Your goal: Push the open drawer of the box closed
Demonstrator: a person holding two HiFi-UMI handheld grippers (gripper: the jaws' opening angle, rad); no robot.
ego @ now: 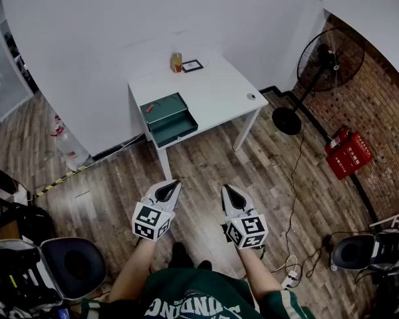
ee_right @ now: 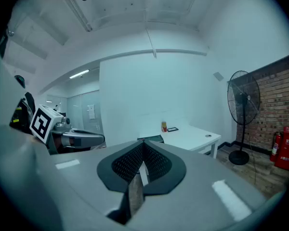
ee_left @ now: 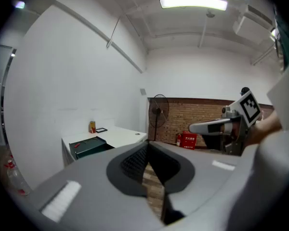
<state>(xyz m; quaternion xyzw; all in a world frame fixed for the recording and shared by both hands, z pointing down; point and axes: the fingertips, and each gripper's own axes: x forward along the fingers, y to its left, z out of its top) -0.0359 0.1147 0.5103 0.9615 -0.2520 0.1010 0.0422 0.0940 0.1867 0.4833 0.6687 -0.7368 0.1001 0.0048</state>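
Observation:
A dark green box (ego: 163, 109) sits at the front left of a white table (ego: 213, 92), its lower drawer (ego: 175, 129) pulled out toward me. In the left gripper view the green box (ee_left: 88, 147) shows far off; in the right gripper view the green box (ee_right: 151, 139) peeks just past the jaw tips. My left gripper (ego: 174, 185) and right gripper (ego: 225, 189) hover over the wooden floor well short of the table, both shut and holding nothing.
On the table's back edge stand an orange jar (ego: 177, 62) and a small framed picture (ego: 192, 65); a small round thing (ego: 251, 96) lies at its right. A standing fan (ego: 327, 65) and a red case (ego: 348, 154) are to the right. A black chair (ego: 70, 266) is at my left.

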